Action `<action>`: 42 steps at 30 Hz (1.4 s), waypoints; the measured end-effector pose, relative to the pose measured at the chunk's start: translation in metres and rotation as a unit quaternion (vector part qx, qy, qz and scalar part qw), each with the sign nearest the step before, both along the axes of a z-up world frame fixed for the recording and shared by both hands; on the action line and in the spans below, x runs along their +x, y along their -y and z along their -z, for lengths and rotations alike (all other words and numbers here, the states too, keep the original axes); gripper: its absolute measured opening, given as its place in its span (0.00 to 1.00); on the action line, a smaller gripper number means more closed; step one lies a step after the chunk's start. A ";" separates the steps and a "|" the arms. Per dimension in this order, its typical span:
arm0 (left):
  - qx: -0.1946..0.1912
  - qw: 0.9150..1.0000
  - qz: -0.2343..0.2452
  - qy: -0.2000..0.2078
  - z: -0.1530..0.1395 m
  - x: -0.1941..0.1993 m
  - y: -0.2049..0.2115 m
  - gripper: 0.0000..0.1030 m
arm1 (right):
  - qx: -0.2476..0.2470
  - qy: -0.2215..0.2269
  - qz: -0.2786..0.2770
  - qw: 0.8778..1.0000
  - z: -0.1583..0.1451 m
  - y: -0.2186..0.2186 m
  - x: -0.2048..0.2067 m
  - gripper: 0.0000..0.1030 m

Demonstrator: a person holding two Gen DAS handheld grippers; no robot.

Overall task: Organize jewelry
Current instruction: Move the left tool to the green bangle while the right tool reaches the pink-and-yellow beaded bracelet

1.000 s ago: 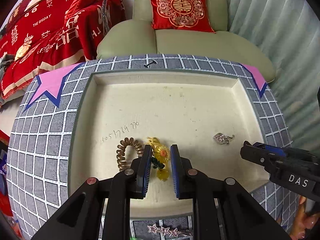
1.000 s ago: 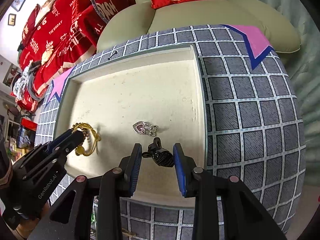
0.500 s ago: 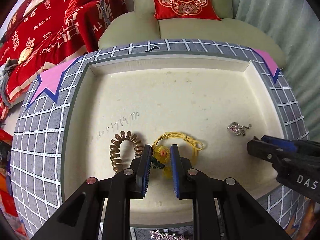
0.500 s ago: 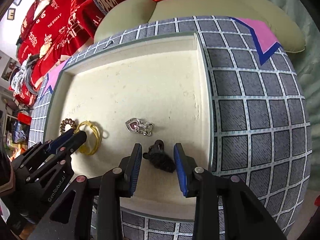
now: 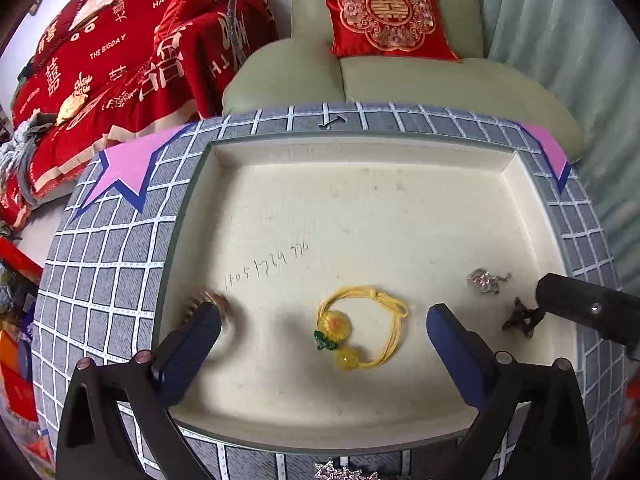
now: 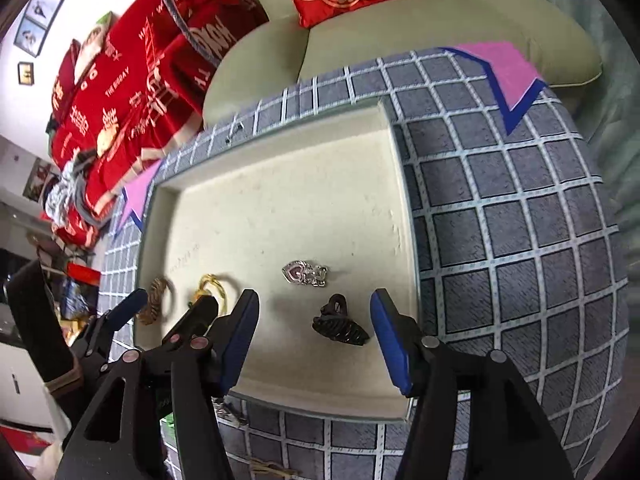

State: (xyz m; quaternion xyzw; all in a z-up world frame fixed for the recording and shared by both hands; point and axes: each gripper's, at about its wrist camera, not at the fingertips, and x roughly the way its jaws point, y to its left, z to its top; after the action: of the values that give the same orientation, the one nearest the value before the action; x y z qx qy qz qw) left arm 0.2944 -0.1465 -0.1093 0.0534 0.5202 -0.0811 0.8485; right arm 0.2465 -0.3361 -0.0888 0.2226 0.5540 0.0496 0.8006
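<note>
A cream tray (image 5: 256, 184) sits on a grid-patterned cloth (image 5: 100, 280) before a green sofa (image 5: 400, 80). The left gripper (image 5: 324, 336) hangs over the tray's near edge with jaws opening wide, touching nothing; the yellow tie (image 5: 360, 320) lies between them on the tray floor. The right gripper (image 6: 314, 336) is opening too, the black clip (image 6: 340, 326) lying loose between its jaws. A silver charm (image 6: 306, 274) rests just beyond the clip. A brown coil (image 5: 218, 300) (blurred, probably a hair tie) lies by the left finger.

coil hair tie (image 5: 212, 304): blurred, half behind finger | star clip (image 5: 344, 472): cut by edge
</note>
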 end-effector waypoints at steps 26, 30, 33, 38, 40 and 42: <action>0.015 1.000 0.002 -0.006 -0.041 -0.097 -0.086 1.00 | 0.030 0.001 0.049 0.998 -0.031 0.014 -0.110 0.82; 0.026 1.000 0.000 -0.017 -0.033 -0.115 -0.097 1.00 | 0.021 -0.014 0.049 0.998 -0.026 0.012 -0.130 0.82; 0.025 0.999 -0.012 -0.026 -0.028 -0.127 -0.109 1.00 | 0.014 -0.030 0.050 0.998 -0.019 0.012 -0.147 0.82; 0.008 0.998 -0.040 -0.055 -0.013 -0.138 -0.129 1.00 | 0.014 -0.056 0.060 0.997 -0.005 0.012 -0.167 0.82; 0.003 0.996 -0.046 -0.070 -0.006 -0.141 -0.135 1.00 | 0.010 -0.065 0.062 0.996 0.000 0.012 -0.174 0.82; -0.006 0.995 -0.053 -0.085 0.000 -0.146 -0.142 1.00 | 0.003 -0.073 0.064 0.995 0.005 0.011 -0.181 0.82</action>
State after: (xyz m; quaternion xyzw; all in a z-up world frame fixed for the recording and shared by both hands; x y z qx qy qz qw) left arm 0.1487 -0.0050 -0.1096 0.0130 0.5922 -0.0434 0.8045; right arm 0.0651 -0.3474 -0.0933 0.2628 0.5956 -0.0162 0.7589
